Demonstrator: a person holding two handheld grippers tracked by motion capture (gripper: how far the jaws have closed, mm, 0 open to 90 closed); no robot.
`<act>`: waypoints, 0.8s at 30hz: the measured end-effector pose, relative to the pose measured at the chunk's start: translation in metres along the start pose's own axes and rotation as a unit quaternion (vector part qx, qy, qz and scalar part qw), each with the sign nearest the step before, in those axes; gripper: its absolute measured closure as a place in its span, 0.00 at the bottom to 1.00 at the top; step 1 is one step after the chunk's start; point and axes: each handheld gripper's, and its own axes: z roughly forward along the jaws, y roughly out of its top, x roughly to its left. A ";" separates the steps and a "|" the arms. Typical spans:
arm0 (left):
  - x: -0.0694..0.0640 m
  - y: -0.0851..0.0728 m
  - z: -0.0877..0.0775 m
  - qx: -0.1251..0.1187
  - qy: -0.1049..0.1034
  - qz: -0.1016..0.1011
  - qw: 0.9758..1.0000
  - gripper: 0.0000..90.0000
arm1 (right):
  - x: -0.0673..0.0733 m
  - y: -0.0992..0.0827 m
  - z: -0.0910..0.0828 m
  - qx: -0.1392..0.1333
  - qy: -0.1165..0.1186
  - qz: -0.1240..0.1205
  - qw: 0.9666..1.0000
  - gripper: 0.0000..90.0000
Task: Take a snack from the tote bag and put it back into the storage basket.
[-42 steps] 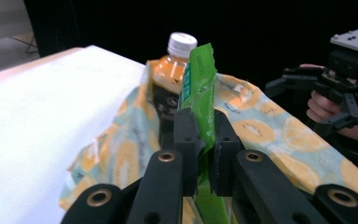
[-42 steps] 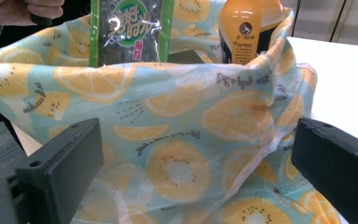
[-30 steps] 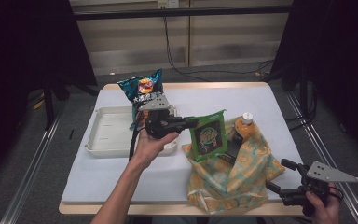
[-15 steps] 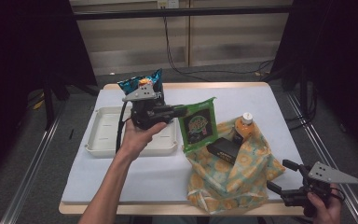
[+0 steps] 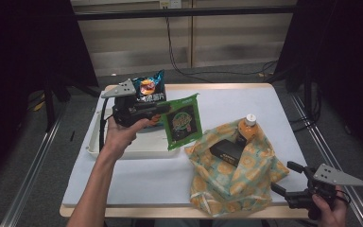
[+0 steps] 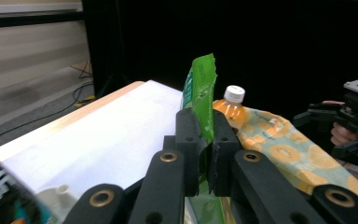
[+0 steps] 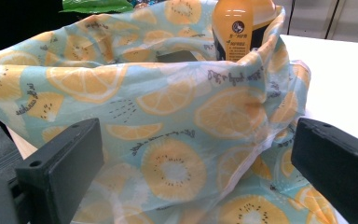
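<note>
Left claw (image 5: 163,109), upper left of centre in the high view: jaws clamped on the green snack packet (image 5: 183,121), which hangs above the near edge of the white tray (image 5: 94,142), left of the fruit-print bag (image 5: 236,175). Bag sits lower centre on the tabletop (image 5: 264,104), holding an orange bottle (image 5: 245,128) and a black box (image 5: 227,151). Right claw (image 5: 283,178), lower right: jaws apart, nothing gripped, just beside the bag. Blue chip bag (image 5: 150,87) lies behind the tray.
</note>
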 end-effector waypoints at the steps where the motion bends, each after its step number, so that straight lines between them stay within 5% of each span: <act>1: 0.001 0.000 -0.003 0.000 0.006 -0.003 1.000 0.95 | 0.000 0.000 0.000 0.000 -0.001 0.001 1.000 0.02; 16: 0.030 -0.018 -0.055 0.008 0.064 -0.013 0.998 0.95 | 0.000 -0.002 -0.002 0.000 -0.004 0.002 1.000 0.02; 24: 0.056 -0.034 -0.093 -0.009 0.104 -0.039 0.994 0.95 | 0.000 -0.001 -0.001 0.000 -0.006 0.006 1.000 0.02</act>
